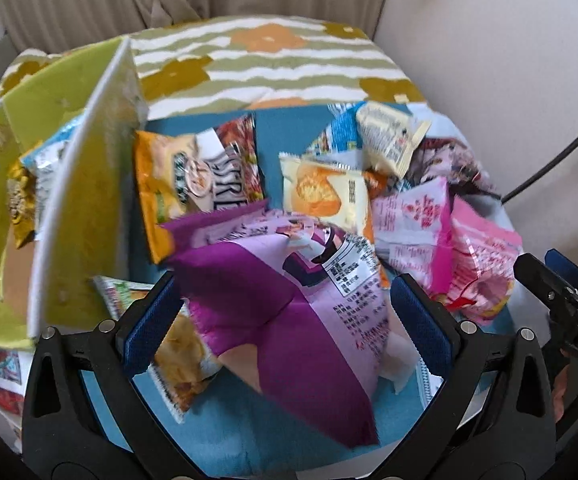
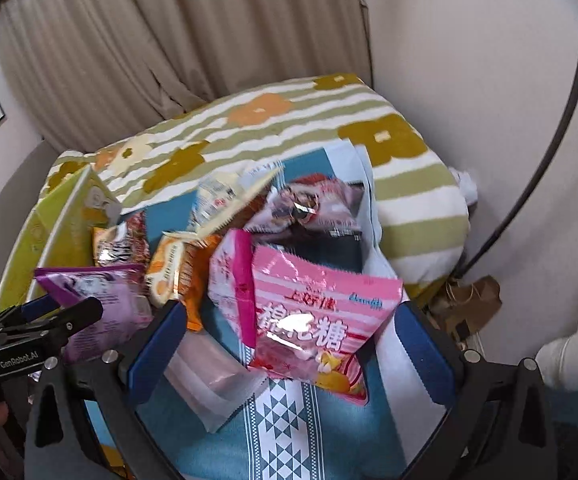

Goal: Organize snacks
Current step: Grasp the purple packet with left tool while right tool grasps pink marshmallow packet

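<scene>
A heap of snack packets lies on a blue cloth (image 1: 217, 452). My left gripper (image 1: 285, 320) is open, with its blue pads on either side of a purple packet (image 1: 289, 320) that fills the gap between them; no pad touches it. A green box (image 1: 69, 208) stands at the left with a gold packet (image 1: 21, 200) and a blue-white packet inside. My right gripper (image 2: 289, 344) is open around a pink marshmallow packet (image 2: 321, 320), with room on both sides. The purple packet (image 2: 101, 304) and my left gripper's fingers (image 2: 69, 312) show at the left of the right wrist view.
Orange packets (image 1: 161, 188), a yellow packet (image 1: 325, 192) and pink-white packets (image 1: 449, 240) lie beyond. A clear wrapped packet (image 2: 217, 380) lies by the right gripper. A striped floral cover (image 2: 289, 128), curtains and a wall stand behind. A black cable (image 2: 561, 120) runs down at the right.
</scene>
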`<state>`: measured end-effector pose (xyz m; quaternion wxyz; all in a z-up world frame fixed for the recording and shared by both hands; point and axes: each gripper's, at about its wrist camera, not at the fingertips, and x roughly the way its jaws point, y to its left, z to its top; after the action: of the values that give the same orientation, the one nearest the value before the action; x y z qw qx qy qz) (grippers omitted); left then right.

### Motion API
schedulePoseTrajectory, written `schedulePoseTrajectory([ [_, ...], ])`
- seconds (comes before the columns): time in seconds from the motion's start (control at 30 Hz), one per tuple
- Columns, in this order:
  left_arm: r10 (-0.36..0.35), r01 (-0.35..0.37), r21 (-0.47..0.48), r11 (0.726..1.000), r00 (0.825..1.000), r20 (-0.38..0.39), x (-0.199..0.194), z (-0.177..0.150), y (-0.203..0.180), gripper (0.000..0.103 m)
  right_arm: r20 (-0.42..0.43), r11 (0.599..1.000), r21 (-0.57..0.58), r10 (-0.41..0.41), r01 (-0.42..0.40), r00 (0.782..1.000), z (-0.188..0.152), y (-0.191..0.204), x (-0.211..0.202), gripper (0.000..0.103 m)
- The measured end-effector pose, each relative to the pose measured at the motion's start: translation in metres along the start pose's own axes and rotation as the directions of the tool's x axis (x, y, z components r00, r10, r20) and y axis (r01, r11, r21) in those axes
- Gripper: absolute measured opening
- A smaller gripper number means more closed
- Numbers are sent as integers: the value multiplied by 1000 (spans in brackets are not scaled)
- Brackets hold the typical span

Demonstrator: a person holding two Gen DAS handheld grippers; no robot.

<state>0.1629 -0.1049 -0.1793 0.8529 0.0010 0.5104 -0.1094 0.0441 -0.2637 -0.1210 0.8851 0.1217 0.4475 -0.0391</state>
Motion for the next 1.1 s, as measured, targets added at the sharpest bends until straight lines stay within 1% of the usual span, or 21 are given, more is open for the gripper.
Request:
schedulePoseTrajectory([
  [0.07,-5,5,19,1000,1000,-18,9,0,-2,102,-15,1000,2,-22,22,1000,-5,0,8,103],
  [0.2,-8,9,50,999,1000,-26,16,2,-3,101,-26,999,31,-33,34,999,-11,-1,18,103],
  [0.23,-9,11,54,998,1000,-30,18,3,-3,99,-27,999,35,-38,39,999,-12,-1,20,103],
  [0.37,-25,28,72,997,999,-44,23,6,-2,96,-28,996,43,-73,74,997,-14,0,30,103],
  [0.4,-21,25,86,996,999,-49,24,6,-3,92,-29,996,47,-78,80,997,-14,0,33,103],
  [0.43,-16,21,99,995,999,-52,25,6,-4,82,-31,995,50,-86,88,996,-15,-1,37,103],
  [0.47,-7,13,115,993,999,-54,26,6,-5,79,-33,994,53,-94,96,995,-16,-1,40,103],
  [0.5,-2,9,124,992,999,-54,26,6,-6,71,-34,993,56,-100,102,994,-17,0,42,103],
  [0.57,-6,14,136,991,998,-59,27,6,-6,68,-36,991,64,-113,115,993,-19,-1,47,103],
  [0.63,-10,19,142,990,998,-61,26,6,-5,63,-40,990,77,-118,121,992,-20,-2,49,103],
  [0.73,-10,19,153,988,998,-59,24,7,-5,59,-46,988,97,-117,121,992,-22,-3,52,103],
  [0.9,-17,26,152,988,998,-60,23,6,-2,57,-48,984,130,-115,120,992,-22,-4,56,103],
  [1.0,-22,30,144,989,998,-59,20,6,1,57,-56,982,154,-101,108,993,-23,-6,59,94],
  [1.1,-23,30,139,990,998,-51,16,4,2,56,-73,981,174,-76,88,994,-26,-10,63,79],
])
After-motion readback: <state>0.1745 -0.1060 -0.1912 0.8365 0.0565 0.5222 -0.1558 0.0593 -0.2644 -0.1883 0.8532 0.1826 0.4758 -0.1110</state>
